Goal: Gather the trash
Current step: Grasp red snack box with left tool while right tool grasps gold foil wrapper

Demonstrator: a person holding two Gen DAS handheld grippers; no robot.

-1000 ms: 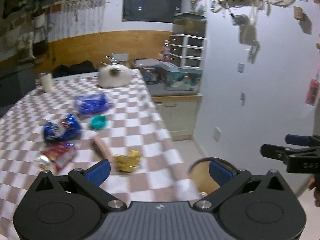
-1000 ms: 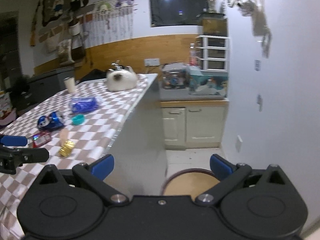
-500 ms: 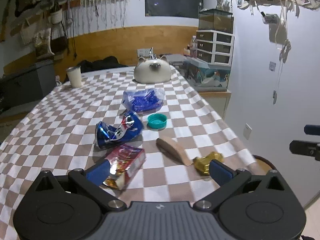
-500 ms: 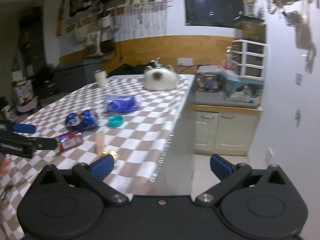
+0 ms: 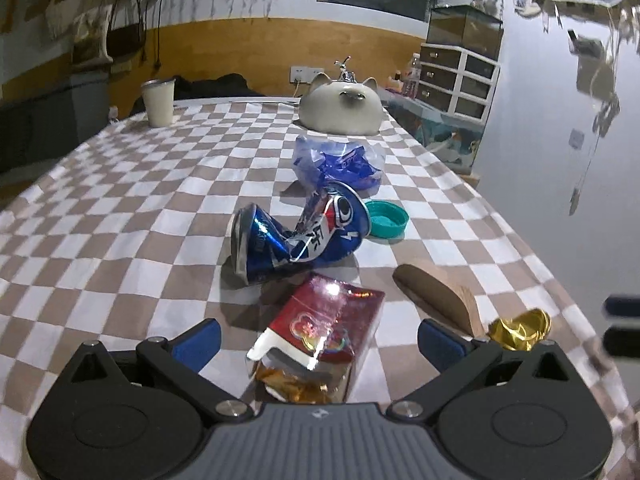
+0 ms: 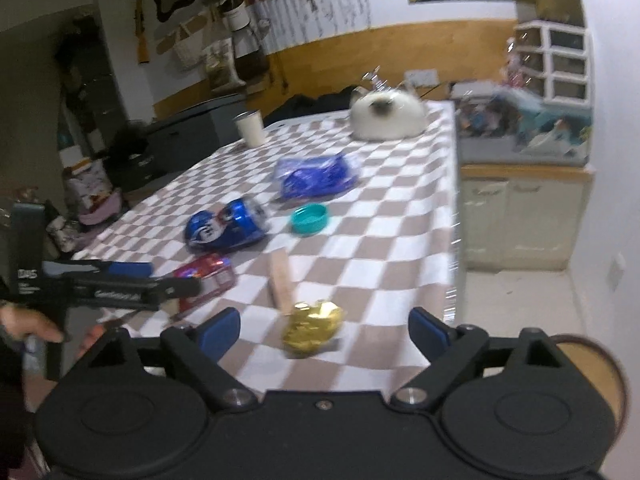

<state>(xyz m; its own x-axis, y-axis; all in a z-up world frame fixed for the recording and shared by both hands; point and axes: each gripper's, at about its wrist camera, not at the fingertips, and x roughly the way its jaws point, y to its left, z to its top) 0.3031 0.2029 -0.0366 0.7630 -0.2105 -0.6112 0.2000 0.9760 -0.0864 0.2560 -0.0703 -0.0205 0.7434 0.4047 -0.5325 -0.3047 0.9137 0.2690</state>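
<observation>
Trash lies on the checkered table (image 5: 120, 208). A torn red snack packet (image 5: 324, 332) sits between the open fingers of my left gripper (image 5: 320, 340). Beyond it lie a crushed blue can (image 5: 300, 236), a teal lid (image 5: 386, 220), a blue plastic bag (image 5: 340, 164), a tan wooden piece (image 5: 436, 296) and a crumpled gold foil (image 5: 520, 328). My right gripper (image 6: 324, 330) is open with the gold foil (image 6: 314, 326) between its fingers, near the table's right edge. The left gripper also shows in the right wrist view (image 6: 120, 280), over the red packet (image 6: 208, 276).
A white cat-shaped object (image 5: 340, 106) and a white cup (image 5: 158, 102) stand at the table's far end. A round brown bin (image 6: 592, 364) is on the floor right of the table. Cabinets (image 6: 520, 216) line the far right wall.
Both grippers have swung left and come in low over the table. The left one now straddles the red packet and the right one the gold foil.
</observation>
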